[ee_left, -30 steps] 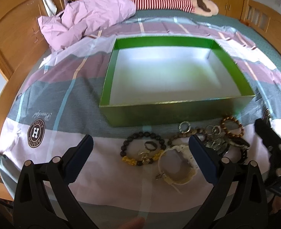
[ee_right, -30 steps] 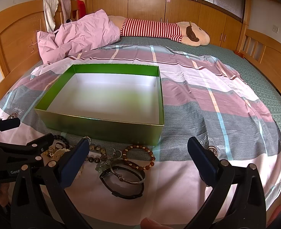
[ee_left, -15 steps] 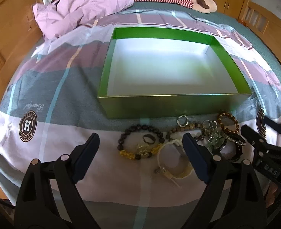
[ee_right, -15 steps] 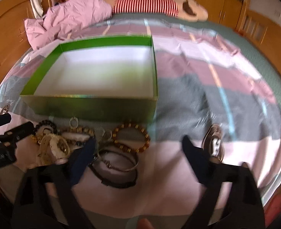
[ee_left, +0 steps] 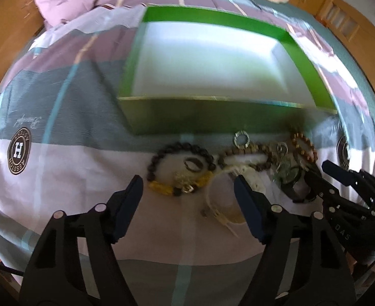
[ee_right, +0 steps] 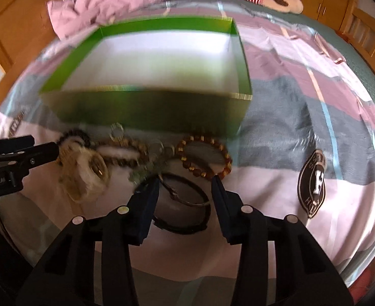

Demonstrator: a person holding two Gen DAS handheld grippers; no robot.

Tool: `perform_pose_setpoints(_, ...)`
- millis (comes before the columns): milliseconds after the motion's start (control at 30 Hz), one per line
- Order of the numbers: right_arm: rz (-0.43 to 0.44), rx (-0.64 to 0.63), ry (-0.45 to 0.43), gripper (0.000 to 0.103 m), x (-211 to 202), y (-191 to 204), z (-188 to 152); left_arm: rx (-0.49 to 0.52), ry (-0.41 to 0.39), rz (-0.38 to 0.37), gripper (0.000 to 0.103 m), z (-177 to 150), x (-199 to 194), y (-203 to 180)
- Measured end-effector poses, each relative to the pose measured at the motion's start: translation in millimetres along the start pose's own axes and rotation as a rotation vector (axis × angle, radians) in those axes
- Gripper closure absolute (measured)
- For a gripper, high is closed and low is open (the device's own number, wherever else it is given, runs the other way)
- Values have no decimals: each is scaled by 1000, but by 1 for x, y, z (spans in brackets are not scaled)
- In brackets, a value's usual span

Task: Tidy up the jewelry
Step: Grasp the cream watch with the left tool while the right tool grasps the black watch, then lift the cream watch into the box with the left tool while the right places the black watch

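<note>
Now I see my right gripper [ee_right: 185,182] closing around the black bangle [ee_right: 181,210], unpinched; my left gripper [ee_left: 188,187] narrows over the dark bead bracelet [ee_left: 181,169], lying crosswise.

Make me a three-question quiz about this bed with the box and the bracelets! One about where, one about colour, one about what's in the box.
1. Where does the jewelry pile lie?
A. inside the box
B. on the bedsheet in front of the box
C. on the pillow

2. What colour are the walls of the box?
A. green
B. red
C. blue

3. What is in the box?
A. bracelets
B. a watch
C. nothing

Answers:
1 B, the pieces sit on the bedsheet by the near wall.
2 A, the walls are bright green.
3 C, only its white floor shows.
</note>
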State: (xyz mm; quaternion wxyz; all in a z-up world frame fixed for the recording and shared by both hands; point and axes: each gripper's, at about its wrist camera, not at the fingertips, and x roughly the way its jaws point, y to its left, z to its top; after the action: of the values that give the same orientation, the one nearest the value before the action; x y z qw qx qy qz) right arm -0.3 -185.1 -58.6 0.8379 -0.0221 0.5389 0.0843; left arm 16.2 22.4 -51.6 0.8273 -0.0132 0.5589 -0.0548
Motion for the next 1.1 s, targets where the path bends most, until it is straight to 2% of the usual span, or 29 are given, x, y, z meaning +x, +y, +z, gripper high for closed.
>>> perform_pose_setpoints(200,-40,-25,46,59,9,-1,-4,72,42,8,31,-3,18,-17)
perform_pose_setpoints(267,-41,-27,66,61,13,-1,-5,88,63,25,37,-4,27,-21)
perform_pose_setpoints(333,-73,-51,55,78,13,0,-6,94,78,42,52,-6,35,-22)
perform_pose_setpoints(367,-77,-56,49,82,13,0,-7,100,68,60,57,-6,35,-23)
perform_pose_setpoints(400,-70,-54,34,87,10,0,-7,106,54,85,71,-6,34,-24)
perform_pose_setpoints(433,-60,-52,22,93,8,-1,-6,102,52,74,81,-6,33,-23)
perform_pose_setpoints(467,-56,-50,9,95,6,-1,-6,91,52,59,85,-5,31,-21)
perform_pose_setpoints(533,-34,-47,-39,97,-3,-1,-4,58,54,5,99,-4,28,-15)
perform_pose_setpoints(633,-9,-36,-107,100,-16,-3,-2,40,47,-1,99,-2,25,-11)
perform_pose_setpoints(767,3,1,-188,100,-33,-12,2,6,32,4,99,1,18,-3)
perform_pose_setpoints(833,8,3,-195,100,-35,-14,5,-3,19,0,99,3,14,3)
perform_pose_setpoints(900,-5,7,-148,100,-28,-16,6,-6,7,-9,98,3,7,4)
perform_pose_setpoints(967,15,40,-54,95,-14,-22,5,-6,5,-8,95,2,3,4)
perform_pose_setpoints(1000,25,54,-26,88,-8,-24,2,-5,8,-7,94,4,4,7)
perform_pose_setpoints(1100,-3,62,-9,67,-6,-27,-1,4,21,0,94,3,8,7)
